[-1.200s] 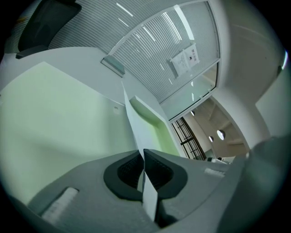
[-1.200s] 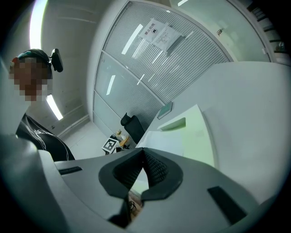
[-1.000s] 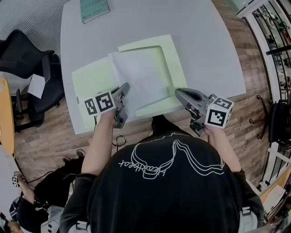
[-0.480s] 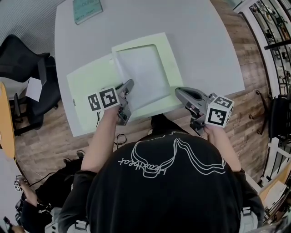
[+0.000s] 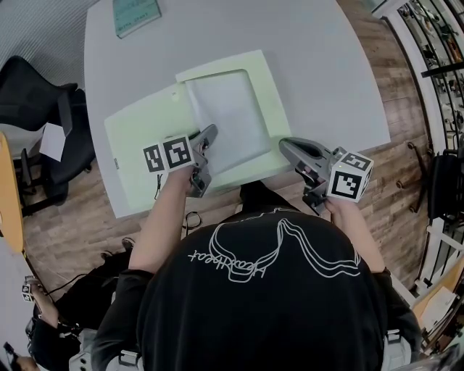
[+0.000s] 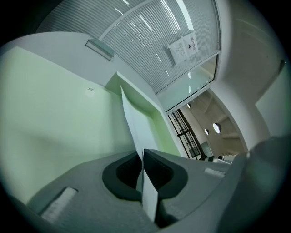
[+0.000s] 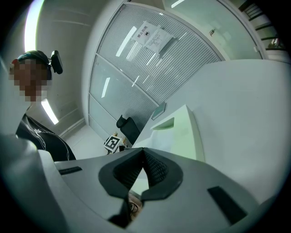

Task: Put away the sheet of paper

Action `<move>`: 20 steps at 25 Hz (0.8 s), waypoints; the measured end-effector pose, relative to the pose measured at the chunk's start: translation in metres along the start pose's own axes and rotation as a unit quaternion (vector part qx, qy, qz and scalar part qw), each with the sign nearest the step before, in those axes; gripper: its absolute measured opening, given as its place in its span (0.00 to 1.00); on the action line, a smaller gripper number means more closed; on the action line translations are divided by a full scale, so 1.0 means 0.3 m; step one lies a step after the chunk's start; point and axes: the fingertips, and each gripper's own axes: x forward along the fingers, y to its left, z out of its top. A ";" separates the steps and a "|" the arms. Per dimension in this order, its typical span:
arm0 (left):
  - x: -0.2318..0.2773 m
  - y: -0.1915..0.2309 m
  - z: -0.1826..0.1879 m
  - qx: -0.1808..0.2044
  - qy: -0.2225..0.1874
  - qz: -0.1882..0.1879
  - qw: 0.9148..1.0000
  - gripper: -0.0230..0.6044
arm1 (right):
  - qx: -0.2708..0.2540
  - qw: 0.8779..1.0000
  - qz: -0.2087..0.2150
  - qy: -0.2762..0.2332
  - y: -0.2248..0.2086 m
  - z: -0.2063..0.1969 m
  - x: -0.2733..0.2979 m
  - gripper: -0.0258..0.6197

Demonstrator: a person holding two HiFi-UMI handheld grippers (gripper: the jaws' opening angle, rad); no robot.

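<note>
An open pale green folder [image 5: 141, 141] lies on the grey table [image 5: 326, 65]. The white sheet of paper [image 5: 228, 116] rests on the folder's right half. My left gripper [image 5: 210, 132] is shut on the sheet's near left corner. In the left gripper view the sheet [image 6: 136, 127] runs edge-on out of the closed jaws [image 6: 142, 154] over the green folder [image 6: 54, 104]. My right gripper [image 5: 284, 147] hovers at the folder's near right corner, shut with nothing between its jaws [image 7: 143, 152]. It points across the folder [image 7: 182, 132].
A teal book [image 5: 135, 13] lies at the table's far left corner. A black office chair [image 5: 36, 94] stands left of the table. The table's near edge runs just under both grippers. A glass partition [image 7: 150, 59] stands beyond the table.
My left gripper has moved a little to the right with the sheet's corner, and the sheet's left edge has drawn in toward the folder's right half. The right gripper has stayed put.
</note>
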 end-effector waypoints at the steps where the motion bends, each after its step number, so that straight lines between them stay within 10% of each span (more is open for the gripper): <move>1: 0.001 0.000 0.001 0.003 0.000 0.003 1.000 0.06 | 0.000 1.000 0.001 0.001 0.000 0.000 0.002 0.05; 9: -0.022 -0.008 0.024 0.026 -0.019 0.024 0.999 0.44 | 0.000 1.000 0.006 0.004 0.014 -0.002 0.013 0.05; 20: -0.100 0.025 0.034 0.049 -0.041 0.072 0.995 0.54 | -0.001 1.000 0.015 0.004 0.062 -0.038 0.015 0.05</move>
